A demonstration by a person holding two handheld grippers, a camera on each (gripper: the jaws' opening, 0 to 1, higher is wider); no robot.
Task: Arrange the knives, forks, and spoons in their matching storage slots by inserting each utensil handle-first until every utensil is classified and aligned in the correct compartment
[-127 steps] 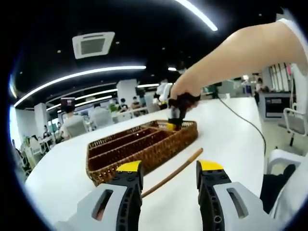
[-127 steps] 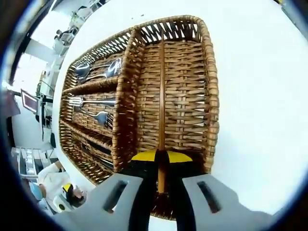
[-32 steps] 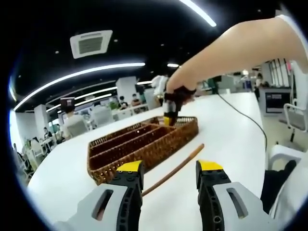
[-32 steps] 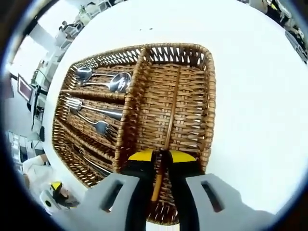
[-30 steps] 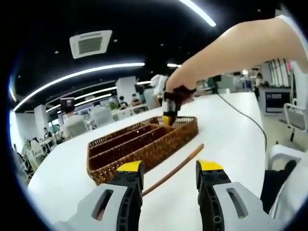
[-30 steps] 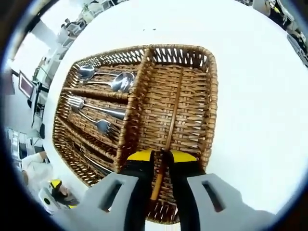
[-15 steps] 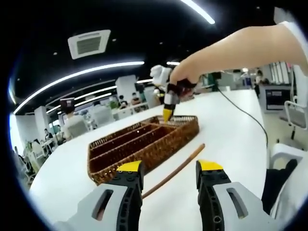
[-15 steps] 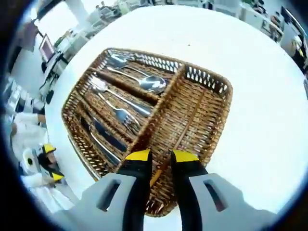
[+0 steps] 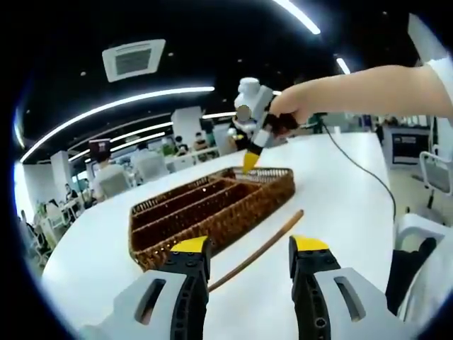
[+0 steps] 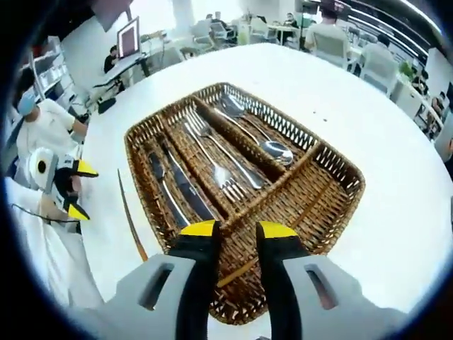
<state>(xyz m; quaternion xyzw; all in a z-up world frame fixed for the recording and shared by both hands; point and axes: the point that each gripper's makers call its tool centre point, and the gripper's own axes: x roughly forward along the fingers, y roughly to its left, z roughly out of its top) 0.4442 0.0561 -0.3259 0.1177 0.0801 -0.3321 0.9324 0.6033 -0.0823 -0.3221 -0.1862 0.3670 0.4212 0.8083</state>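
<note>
Hovering above the wicker tray (image 10: 141, 142), the right hand-held gripper (image 10: 236, 229) has jaws slightly apart, gripping nothing.

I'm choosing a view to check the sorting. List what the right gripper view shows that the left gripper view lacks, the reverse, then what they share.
Right gripper view: spoons, forks and knives in separate slots, a chopstick in the wide compartment. Left gripper view: the right gripper held above the basket by a hand. Shared: the basket and the loose chopstick beside it.
</note>
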